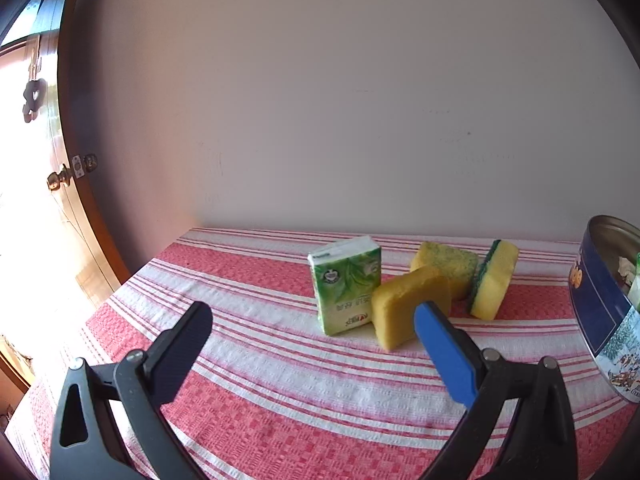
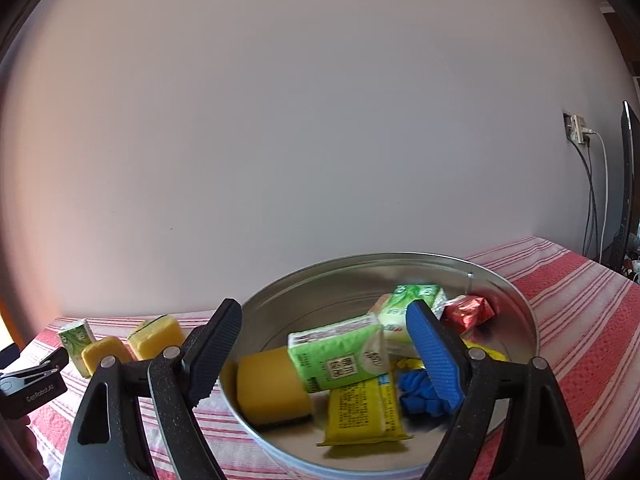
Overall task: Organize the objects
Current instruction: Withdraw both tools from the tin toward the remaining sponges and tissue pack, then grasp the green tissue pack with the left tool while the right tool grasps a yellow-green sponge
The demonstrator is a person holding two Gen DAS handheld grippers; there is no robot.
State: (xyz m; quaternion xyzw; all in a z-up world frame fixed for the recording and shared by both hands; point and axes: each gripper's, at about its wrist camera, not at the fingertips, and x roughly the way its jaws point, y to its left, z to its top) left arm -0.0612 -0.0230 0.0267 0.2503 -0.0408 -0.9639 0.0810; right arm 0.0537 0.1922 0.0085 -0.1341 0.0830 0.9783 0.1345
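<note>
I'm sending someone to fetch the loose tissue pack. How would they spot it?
On the red-striped tablecloth, left of the round tin, stand four small things. The tissue pack is leftmost: green and white with leaf print, beside three yellow sponges.

The round tin (image 1: 600, 308) is cut off by the right edge of the left view, so most of its inside is hidden. In the right view, the yellow packet (image 2: 362, 410) looks blurry (its words are too small to read). The blue thing (image 2: 418, 394) sits half behind one tong finger.
</note>
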